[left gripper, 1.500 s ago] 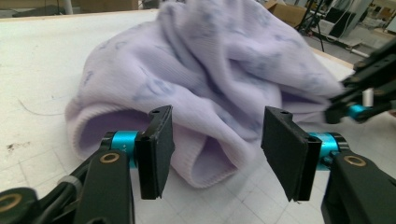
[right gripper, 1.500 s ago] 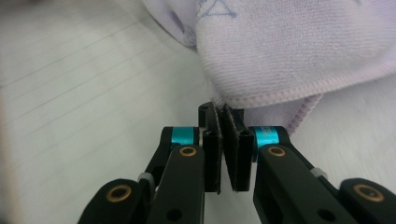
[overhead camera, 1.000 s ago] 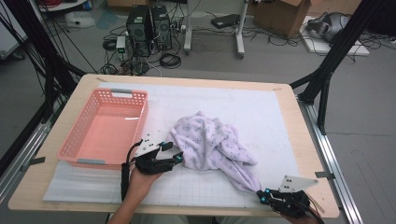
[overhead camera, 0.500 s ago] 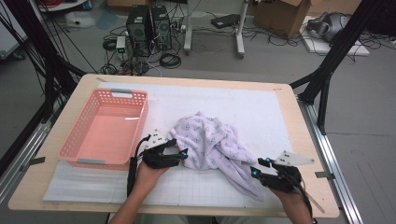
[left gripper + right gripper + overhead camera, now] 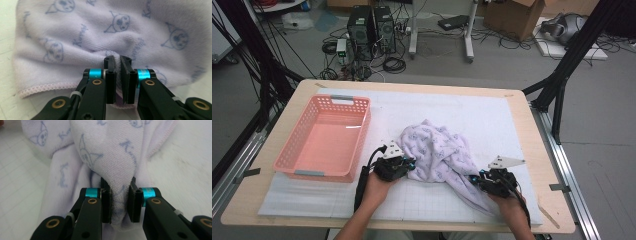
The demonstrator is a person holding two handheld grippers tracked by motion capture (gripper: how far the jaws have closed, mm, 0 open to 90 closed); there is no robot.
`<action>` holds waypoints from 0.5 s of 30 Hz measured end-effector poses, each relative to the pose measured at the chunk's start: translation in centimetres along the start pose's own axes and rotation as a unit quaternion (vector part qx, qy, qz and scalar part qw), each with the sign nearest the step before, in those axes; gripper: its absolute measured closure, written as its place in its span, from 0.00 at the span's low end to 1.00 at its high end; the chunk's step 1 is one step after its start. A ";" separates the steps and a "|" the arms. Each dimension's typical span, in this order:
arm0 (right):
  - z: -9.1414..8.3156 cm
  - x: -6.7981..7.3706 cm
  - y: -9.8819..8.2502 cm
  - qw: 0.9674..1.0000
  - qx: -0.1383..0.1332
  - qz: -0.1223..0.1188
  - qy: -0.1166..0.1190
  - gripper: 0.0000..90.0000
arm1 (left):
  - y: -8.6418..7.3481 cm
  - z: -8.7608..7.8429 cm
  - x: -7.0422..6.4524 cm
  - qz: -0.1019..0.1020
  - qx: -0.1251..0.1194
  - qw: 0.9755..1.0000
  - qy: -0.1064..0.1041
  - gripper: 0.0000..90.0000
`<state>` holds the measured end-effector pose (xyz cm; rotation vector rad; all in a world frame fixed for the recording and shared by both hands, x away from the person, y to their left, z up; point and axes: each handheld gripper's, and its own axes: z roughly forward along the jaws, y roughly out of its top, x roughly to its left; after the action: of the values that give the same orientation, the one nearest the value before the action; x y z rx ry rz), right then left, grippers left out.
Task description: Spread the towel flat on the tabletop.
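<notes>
We have the lavender cat-print towel (image 5: 439, 152) bunched on the worktop (image 5: 532, 125), right of the pink basket (image 5: 324, 140). Left gripper (image 5: 117, 75) has just closed, pinching its near-left hem; right gripper (image 5: 120, 202), also just closing, clamps a thicker fold at the right end, so the towel stretches between both.

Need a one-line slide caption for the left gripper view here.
Left gripper pinching a fold of the lilac cat-print towel, just above its stitched hem, on the white mat.
</notes>
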<state>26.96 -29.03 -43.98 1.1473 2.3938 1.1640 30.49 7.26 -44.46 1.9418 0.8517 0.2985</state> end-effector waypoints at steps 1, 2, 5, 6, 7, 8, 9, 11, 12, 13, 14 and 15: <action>-0.5 -0.1 -0.3 1.000 -0.002 0.000 0.000 0.86 | -0.2 -0.4 0.0 0.002 -0.002 1.000 -0.002 0.94; -1.1 -0.2 -0.7 1.000 -0.001 0.002 0.001 0.86 | -0.4 -0.7 0.0 -0.001 -0.005 1.000 -0.004 0.94; -2.6 -0.2 -1.7 1.000 -0.002 0.001 0.003 0.86 | -0.7 -1.4 0.0 -0.003 -0.008 1.000 -0.010 0.94; -3.1 -0.1 -2.1 1.000 -0.002 0.000 0.004 0.86 | -1.0 -2.0 -0.2 -0.002 -0.011 1.000 -0.014 0.94; -3.5 0.0 -2.4 1.000 -0.003 -0.002 0.005 0.86 | -1.2 -2.4 -0.3 0.001 -0.011 1.000 -0.015 0.94; -3.9 0.1 -2.7 1.000 -0.002 -0.005 0.006 0.86 | -1.2 -2.4 -0.3 0.001 -0.011 1.000 -0.015 0.94; -4.3 0.1 -3.0 1.000 -0.003 -0.006 0.008 0.86 | -1.3 -2.7 -0.4 0.002 -0.012 1.000 -0.017 0.94; -5.0 0.3 -3.5 1.000 0.002 -0.012 0.009 0.86 | -1.5 -3.2 -0.7 0.005 -0.014 1.000 -0.020 0.94; -5.5 0.4 -3.9 1.000 0.003 -0.013 0.012 0.86 | -1.8 -3.9 -1.1 0.009 -0.014 1.000 -0.026 0.94; -5.9 0.5 -4.3 1.000 0.006 -0.015 0.014 0.86 | -1.9 -4.3 -1.3 0.012 -0.012 0.999 -0.029 0.94; -6.3 0.7 -4.6 1.000 0.007 -0.016 0.017 0.86 | -2.1 -4.6 -1.5 0.012 -0.012 0.999 -0.035 0.94; -6.6 0.8 -4.9 1.000 0.008 -0.018 0.019 0.85 | -2.3 -4.8 -1.7 0.014 -0.011 0.999 -0.040 0.94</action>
<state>20.40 -33.97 -43.20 1.0909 2.4459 1.1662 25.72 10.05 -43.74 1.9325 0.7669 0.2440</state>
